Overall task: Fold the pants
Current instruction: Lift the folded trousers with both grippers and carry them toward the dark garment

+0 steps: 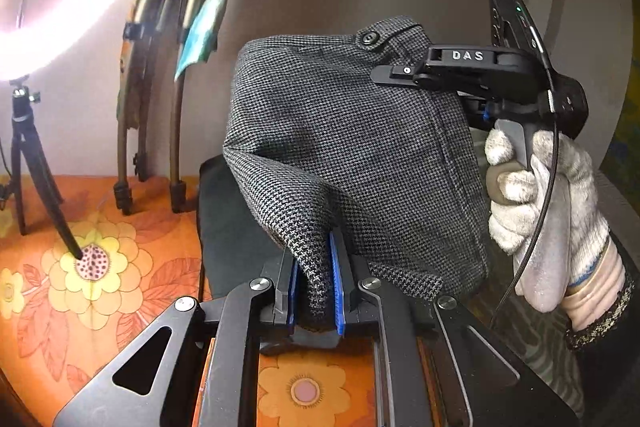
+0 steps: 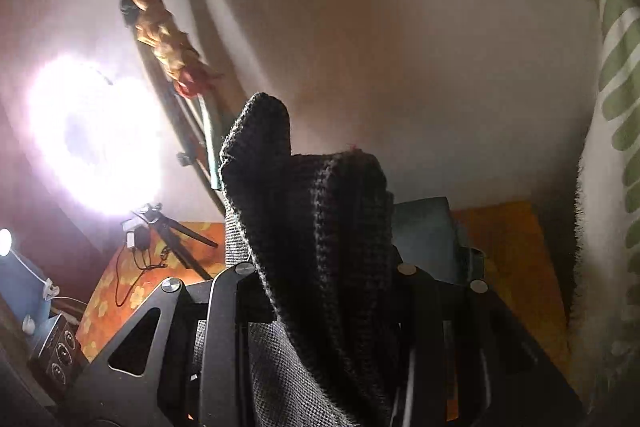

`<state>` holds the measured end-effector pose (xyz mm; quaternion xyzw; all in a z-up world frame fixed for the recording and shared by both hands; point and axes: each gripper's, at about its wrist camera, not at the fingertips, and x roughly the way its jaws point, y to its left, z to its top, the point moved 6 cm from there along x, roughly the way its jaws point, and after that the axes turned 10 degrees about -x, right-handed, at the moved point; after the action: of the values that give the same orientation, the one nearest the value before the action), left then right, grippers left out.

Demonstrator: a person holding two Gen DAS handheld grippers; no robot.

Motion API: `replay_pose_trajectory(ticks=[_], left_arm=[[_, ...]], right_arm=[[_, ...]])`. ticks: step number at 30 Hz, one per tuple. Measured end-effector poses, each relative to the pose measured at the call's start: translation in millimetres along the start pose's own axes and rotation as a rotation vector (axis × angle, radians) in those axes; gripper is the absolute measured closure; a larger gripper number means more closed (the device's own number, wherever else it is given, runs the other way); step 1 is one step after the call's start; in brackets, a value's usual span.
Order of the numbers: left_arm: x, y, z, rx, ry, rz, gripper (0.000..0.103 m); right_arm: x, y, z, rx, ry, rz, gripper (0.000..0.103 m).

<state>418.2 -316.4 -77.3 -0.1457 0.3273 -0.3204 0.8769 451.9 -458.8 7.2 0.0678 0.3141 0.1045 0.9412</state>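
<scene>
Grey houndstooth pants (image 1: pixel 352 155) hang in the air between both grippers, waistband with a black button at the top. My left gripper (image 1: pixel 316 291) is shut on a fold of the pants between its blue pads (image 1: pixel 338 287). My right gripper (image 1: pixel 394 71), held by a white-gloved hand, grips the waistband at the upper right in the left wrist view. In the right wrist view the pants (image 2: pixel 320 227) bunch up dark over the right gripper (image 2: pixel 328 291) and hide its fingertips.
An orange flowered cloth (image 1: pixel 92 267) covers the surface below. A dark folded cloth (image 1: pixel 228 227) lies on it behind the pants. A ring light on a black tripod (image 1: pixel 32 163) stands at the left, with chair legs (image 1: pixel 124 167) by the wall. A power strip (image 2: pixel 56 347) lies at the left.
</scene>
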Motion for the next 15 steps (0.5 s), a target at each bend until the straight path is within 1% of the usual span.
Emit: replay_pose_trajectory(ticks=[3,9,12,15], left_arm=[[19,9,-4,-0.008,0.023,0.018,0.091],[54,28,-10,-0.016,0.064,0.051,0.091],[67,38,-15,-0.023,0.094,0.067,0.091],[76,46,-23,-0.028,0.124,0.082,0.091]], right_arm=[[26,-11,-5,0.018,0.032,0.011,0.070],[73,-36,-17,0.032,0.091,0.001,0.070],[92,-55,-25,0.064,0.110,-0.009,0.070],[110,-77,-39,0.099,0.148,-0.025,0.069]])
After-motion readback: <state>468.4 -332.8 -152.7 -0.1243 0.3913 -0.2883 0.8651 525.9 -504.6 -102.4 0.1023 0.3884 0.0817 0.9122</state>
